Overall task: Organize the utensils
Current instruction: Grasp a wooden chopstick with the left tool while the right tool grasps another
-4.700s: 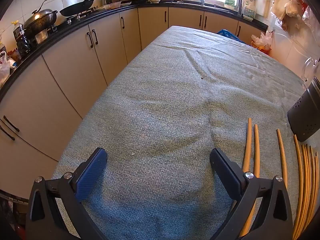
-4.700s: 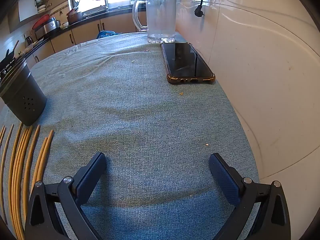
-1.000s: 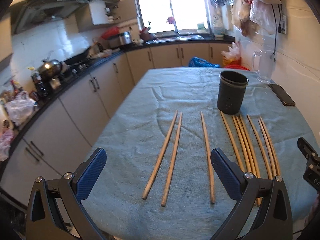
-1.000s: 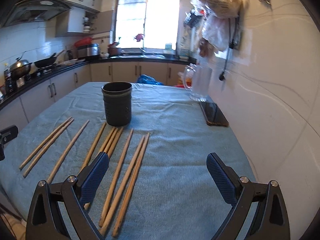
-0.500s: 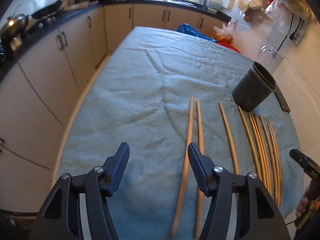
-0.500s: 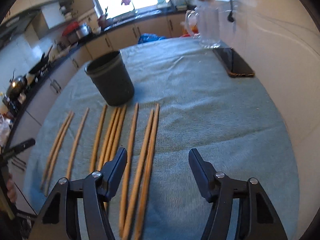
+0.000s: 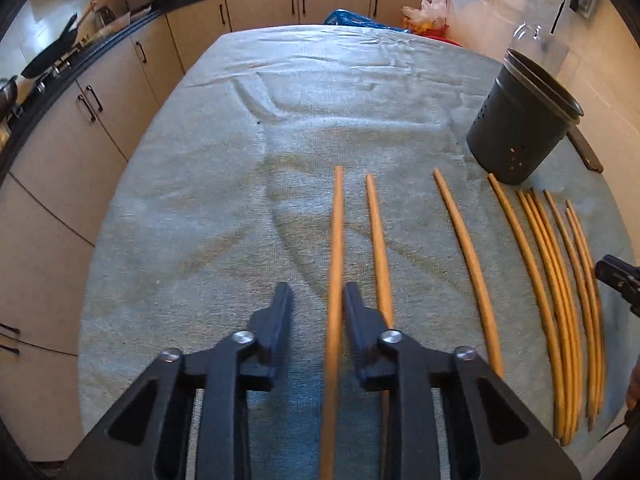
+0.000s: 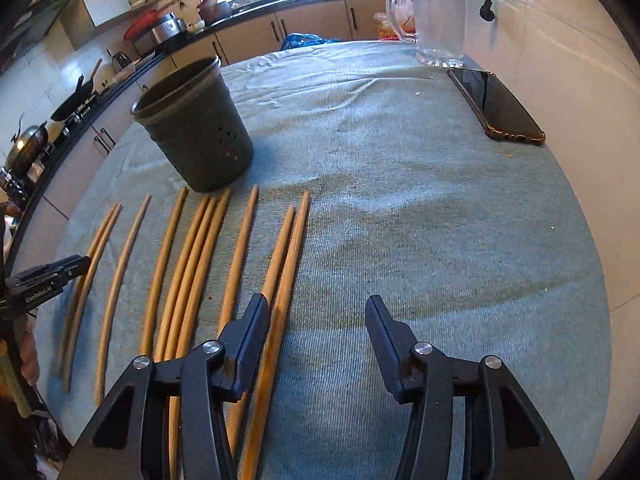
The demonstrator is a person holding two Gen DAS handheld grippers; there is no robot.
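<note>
- Kitchen worktop [image 7: 280, 128] under grey-green cloth: chopsticks lie in parallel, long axes running away from both tools.
- Left tool [image 7: 316, 300]: jaws just narrowing, not yet pinching, around leftmost chopstick [image 7: 336, 240].
- Right tool [image 8: 316, 312]: half-spread, closing; rightmost chopstick [image 8: 286, 280] just inside its left finger.
- Holder [image 8: 196, 128]: upright beyond the tips.

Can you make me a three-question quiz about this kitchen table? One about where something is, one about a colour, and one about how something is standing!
1. Where is the phone?
A. inside the pot
B. on the cloth, near the glass jug
C. under the chopsticks

2. What colour is the pot?
A. dark grey
B. bright red
C. white

3. How is the pot standing?
A. tipped on its side
B. upside down
C. upright, mouth open at the top

Answers:
1 B: the phone lies flat just in front of the glass jug.
2 A: the pot has dark grey walls.
3 C: its open rim is on top, its base on the cloth.
</note>
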